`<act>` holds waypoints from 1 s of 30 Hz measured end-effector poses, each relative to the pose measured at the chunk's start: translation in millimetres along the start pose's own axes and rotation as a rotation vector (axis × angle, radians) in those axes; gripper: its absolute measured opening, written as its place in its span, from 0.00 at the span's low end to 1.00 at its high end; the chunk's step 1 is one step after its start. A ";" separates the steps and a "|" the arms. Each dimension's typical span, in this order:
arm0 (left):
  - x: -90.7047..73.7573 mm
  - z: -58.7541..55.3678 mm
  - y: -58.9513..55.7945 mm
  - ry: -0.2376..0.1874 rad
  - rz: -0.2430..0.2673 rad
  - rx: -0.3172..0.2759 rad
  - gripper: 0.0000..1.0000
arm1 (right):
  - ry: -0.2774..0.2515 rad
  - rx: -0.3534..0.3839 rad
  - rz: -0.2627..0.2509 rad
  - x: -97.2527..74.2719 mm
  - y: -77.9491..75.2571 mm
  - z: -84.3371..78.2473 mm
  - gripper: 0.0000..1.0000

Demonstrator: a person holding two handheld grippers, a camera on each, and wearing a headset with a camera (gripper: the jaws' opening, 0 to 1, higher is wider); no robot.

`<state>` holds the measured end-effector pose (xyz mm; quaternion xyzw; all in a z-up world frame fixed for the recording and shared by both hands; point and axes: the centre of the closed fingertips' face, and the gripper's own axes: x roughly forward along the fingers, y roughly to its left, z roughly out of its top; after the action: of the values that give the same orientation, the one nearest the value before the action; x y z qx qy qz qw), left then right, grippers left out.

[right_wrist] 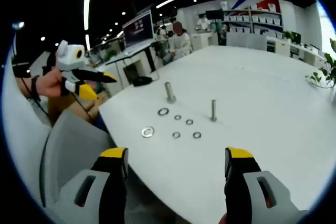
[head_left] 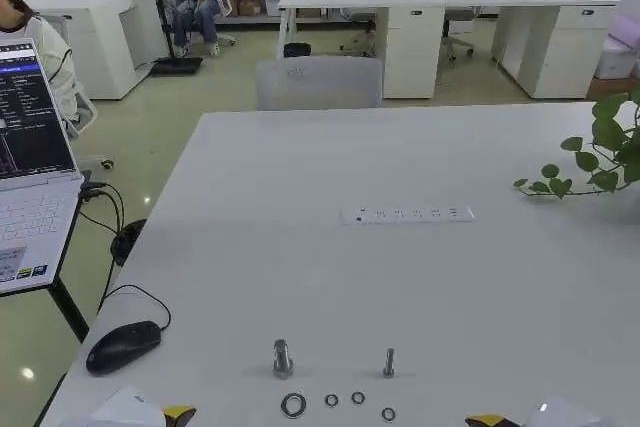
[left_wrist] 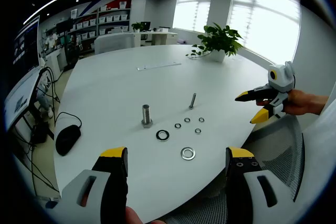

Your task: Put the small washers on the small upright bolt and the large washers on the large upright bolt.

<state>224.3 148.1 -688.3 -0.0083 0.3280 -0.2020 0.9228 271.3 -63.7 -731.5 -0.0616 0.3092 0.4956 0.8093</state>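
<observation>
Hovering at counter [head_left: 400, 277] edge: left hand-held gripper [left_wrist: 176, 154], right hand-held gripper [right_wrist: 176, 154] both open, empty; washers [head_left: 293, 405] loose near large bolt [head_left: 282, 357], small bolt [head_left: 389, 362].

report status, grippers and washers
Left gripper open, right gripper open, both empty. Six washers loose on table; large bolt, small bolt bare. Mouse off to the side.

Office table [head_left: 420, 277], white, seen from its near edge: a large bolt [head_left: 282, 357] stands upright, with a small bolt [head_left: 389, 362] upright at its 3 o'clock, well apart. Washers lie flat at the bolts' 6 o'clock. One large washer [head_left: 293, 405] is just beside the large bolt, a second large washer [left_wrist: 188, 153] is nearer the edge, and small washers [head_left: 358, 398] are scattered between. From the bolts, a black corded mouse [head_left: 123, 345] rests at 9 o'clock, a power strip [head_left: 407, 214] at 12 and a potted plant [left_wrist: 219, 38] at 2.
</observation>
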 end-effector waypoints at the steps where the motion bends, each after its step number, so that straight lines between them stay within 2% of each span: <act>1: 0.0 -0.1 0.0 0.001 0.001 0.001 0.75 | 0.000 0.001 0.001 0.0 -0.4 0.0 0.76; 12: -0.3 0.2 0.3 0.001 0.004 0.000 0.75 | 0.014 0.003 0.006 1.4 0.6 -6.8 0.76; 22: -3.4 -3.8 2.7 0.008 0.013 -0.003 0.75 | 0.018 -0.001 0.011 4.2 1.7 -6.2 0.76; 30: -5.2 -2.7 2.1 0.002 0.017 -0.007 0.75 | 0.023 -0.004 0.015 4.0 3.7 -7.2 0.75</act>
<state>219.8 152.3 -687.6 -0.0084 0.3297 -0.1930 0.9241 266.3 -61.8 -738.8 -0.0667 0.3179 0.5015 0.8019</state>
